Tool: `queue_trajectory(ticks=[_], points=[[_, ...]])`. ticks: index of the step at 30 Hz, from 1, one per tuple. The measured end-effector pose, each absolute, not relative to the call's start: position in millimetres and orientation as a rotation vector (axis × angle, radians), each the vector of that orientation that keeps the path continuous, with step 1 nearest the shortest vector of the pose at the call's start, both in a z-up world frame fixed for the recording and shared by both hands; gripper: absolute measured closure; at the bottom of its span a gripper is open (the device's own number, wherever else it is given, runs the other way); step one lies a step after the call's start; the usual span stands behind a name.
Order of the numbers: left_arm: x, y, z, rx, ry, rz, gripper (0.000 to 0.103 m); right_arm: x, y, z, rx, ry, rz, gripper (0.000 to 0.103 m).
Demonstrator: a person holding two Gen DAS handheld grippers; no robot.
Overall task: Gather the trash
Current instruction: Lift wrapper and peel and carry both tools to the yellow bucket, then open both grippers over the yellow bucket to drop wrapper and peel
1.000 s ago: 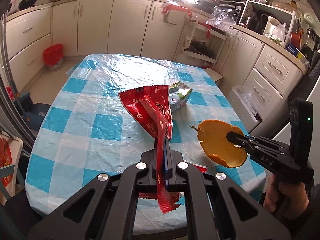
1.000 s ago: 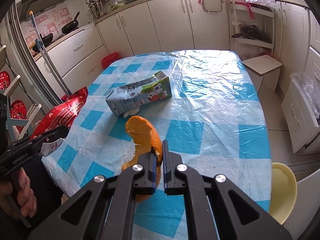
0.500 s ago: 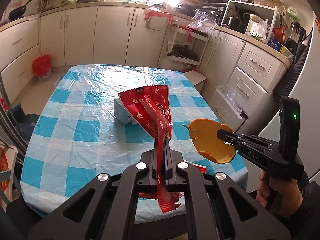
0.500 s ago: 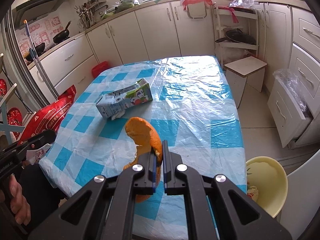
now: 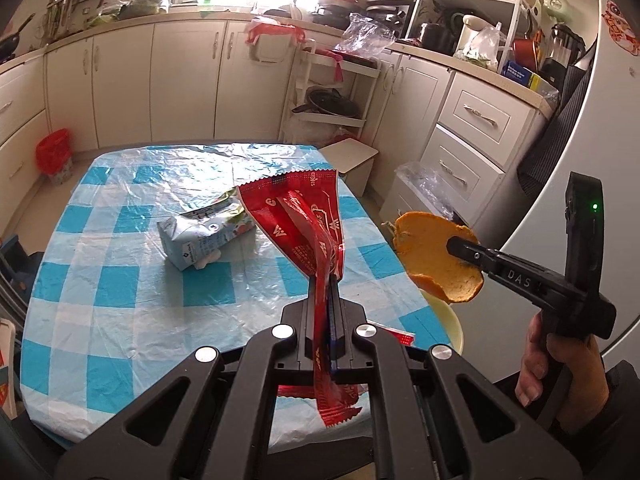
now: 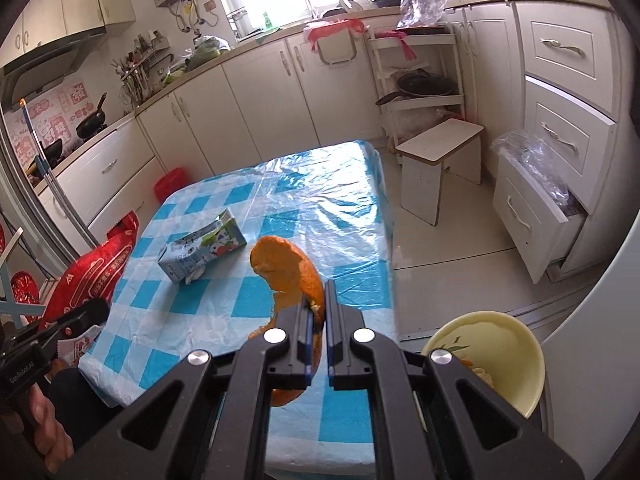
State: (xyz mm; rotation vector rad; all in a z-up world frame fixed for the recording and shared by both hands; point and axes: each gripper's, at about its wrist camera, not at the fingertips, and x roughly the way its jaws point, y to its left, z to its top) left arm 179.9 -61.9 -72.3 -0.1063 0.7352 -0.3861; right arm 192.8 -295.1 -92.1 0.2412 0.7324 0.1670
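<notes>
My left gripper (image 5: 325, 286) is shut on a red snack wrapper (image 5: 298, 224), held up over the near part of the blue-checked table (image 5: 120, 280). The wrapper (image 6: 94, 272) also shows at the left of the right wrist view. My right gripper (image 6: 318, 294) is shut on a large orange peel (image 6: 290, 268), held in the air near the table's right edge. In the left wrist view the peel (image 5: 434, 256) hangs at the right, above a pale yellow bin (image 5: 450, 324). A crushed milk carton (image 5: 202, 236) lies on its side on the table.
The yellow bin (image 6: 492, 344) stands on the floor by the table's near right corner with scraps inside. A small white stool (image 6: 438, 164) and open drawers (image 6: 532, 216) lie beyond. A red basket (image 5: 54, 154) sits on the floor at the far left.
Both grippers have pulled back and risen with their loads; the table looks farther away. The yellow bin has come into fuller view at the lower right of the right wrist view.
</notes>
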Motion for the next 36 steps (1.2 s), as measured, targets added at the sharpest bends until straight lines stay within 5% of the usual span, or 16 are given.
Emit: queue_trajectory(ticks=[18, 20, 22, 36], points=[[205, -190, -116, -0.037, 0.84, -0.588, 0.1, 207, -396, -137, 0.212, 1.014, -0.12, 0.096], [206, -203, -120, -0.027, 0.851, -0.606, 0.1, 216, -405, -152, 0.236, 1.091, -0.14, 0.088], [209, -215, -125, -0.016, 0.863, -0.62, 0.1, 220, -416, -155, 0.291, 1.101, -0.168, 0.058], [224, -307, -190, 0.025, 1.039, -0.704, 0.099, 213, -453, -85, 0.506, 0.697, -0.182, 0.038]])
